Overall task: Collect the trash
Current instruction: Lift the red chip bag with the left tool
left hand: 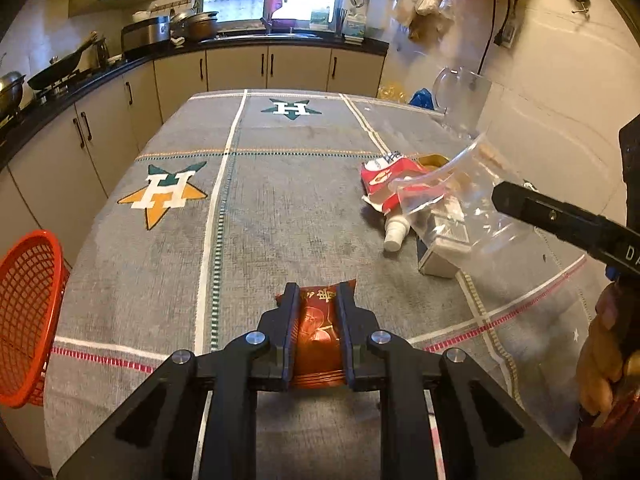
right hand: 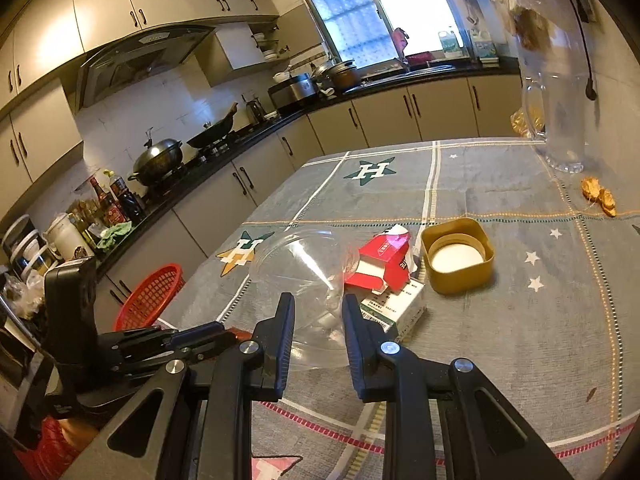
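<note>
My left gripper [left hand: 317, 296] is shut on a red snack wrapper [left hand: 320, 332] and holds it over the near part of the table. My right gripper [right hand: 318, 306] is shut on a clear plastic cup [right hand: 304, 272], lifted above the table; the cup also shows in the left wrist view [left hand: 460, 200]. A torn red carton [right hand: 384, 260], a white box [right hand: 396, 308] and a small white bottle [left hand: 396, 234] lie in a pile on the cloth. A red mesh basket [left hand: 28, 312] stands off the table's left edge; it also shows in the right wrist view [right hand: 152, 296].
A gold square lid [right hand: 458, 256] lies right of the pile. A clear glass jug [right hand: 560, 112] stands at the far right, with orange peel scraps [right hand: 600, 196] near it. The table [left hand: 280, 200] has a grey star-patterned cloth. Kitchen counters [left hand: 100, 76] run left and behind.
</note>
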### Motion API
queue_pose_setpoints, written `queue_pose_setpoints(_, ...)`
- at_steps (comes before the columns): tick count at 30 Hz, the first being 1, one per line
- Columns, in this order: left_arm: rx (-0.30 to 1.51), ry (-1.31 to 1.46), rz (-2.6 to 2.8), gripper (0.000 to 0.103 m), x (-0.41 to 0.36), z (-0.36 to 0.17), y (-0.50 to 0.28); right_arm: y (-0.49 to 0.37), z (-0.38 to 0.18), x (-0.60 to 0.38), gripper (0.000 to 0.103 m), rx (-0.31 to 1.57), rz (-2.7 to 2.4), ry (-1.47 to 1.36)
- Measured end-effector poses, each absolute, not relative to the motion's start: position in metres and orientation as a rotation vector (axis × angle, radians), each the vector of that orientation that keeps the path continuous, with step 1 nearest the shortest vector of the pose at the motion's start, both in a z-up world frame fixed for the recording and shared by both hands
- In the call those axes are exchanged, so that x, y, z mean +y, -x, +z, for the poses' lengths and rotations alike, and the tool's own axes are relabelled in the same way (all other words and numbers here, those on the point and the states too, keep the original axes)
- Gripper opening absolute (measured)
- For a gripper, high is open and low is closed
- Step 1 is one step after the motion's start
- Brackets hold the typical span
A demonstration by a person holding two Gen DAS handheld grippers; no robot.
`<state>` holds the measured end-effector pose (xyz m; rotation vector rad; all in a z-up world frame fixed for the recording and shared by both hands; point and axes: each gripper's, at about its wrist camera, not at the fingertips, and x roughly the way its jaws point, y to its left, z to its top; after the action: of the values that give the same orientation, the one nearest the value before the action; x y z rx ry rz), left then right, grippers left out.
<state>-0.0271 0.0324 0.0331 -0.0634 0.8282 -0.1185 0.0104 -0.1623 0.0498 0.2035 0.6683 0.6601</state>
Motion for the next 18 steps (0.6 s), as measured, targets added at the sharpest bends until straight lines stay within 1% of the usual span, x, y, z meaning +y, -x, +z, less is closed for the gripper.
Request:
queue_pose_setpoints(3, 0.837, 0.044, -0.134, 0.018, 0.030, 0.034, 0.030, -0.009, 0.050, -0.162, 0.026, 0.675, 0.659, -0.213)
queue_pose_setpoints(4, 0.842, 0.036, -0.138, 0.023, 0.028, 0.034, 0.031, -0.009, 0.049, -0.162, 0.026, 0.674, 0.658, -0.216)
queue_pose_setpoints(5, 0.847, 0.032, -0.139, 0.033, 0.028, 0.033, 0.032, -0.009, 0.049, -0.162, 0.026, 0.675, 0.657, -0.218)
queue_pose_setpoints(6, 0.848, 0.025, -0.133, 0.039, 0.027, 0.032, 0.033, -0.009, 0.049, -0.163, 0.026, 0.675, 0.657, -0.220)
queue_pose_setpoints(7, 0.849, 0.016, -0.121, 0.049, 0.027, 0.031, 0.033, -0.010, 0.048, -0.164, 0.026, 0.676, 0.656, -0.221)
queue_pose_setpoints(8, 0.850, 0.011, -0.117, 0.053, 0.027, 0.030, 0.034, -0.010, 0.048, -0.163, 0.026, 0.678, 0.657, -0.221)
queue_pose_setpoints(15, 0.893, -0.021, -0.128, 0.053, 0.017, 0.017, 0.034, -0.011, 0.048, -0.162, 0.026, 0.686, 0.664, -0.219)
queue_pose_setpoints(16, 0.897, -0.027, -0.129, 0.049, 0.015, 0.015, 0.034, -0.011, 0.048, -0.162, 0.026, 0.684, 0.665, -0.217)
queue_pose_setpoints(17, 0.901, -0.034, -0.128, 0.040, 0.012, 0.013, 0.034, -0.011, 0.048, -0.161, 0.026, 0.684, 0.666, -0.215)
queue_pose_setpoints(18, 0.907, -0.040, -0.126, 0.041, 0.010, 0.011, 0.033, -0.011, 0.048, -0.161, 0.026, 0.683, 0.667, -0.213)
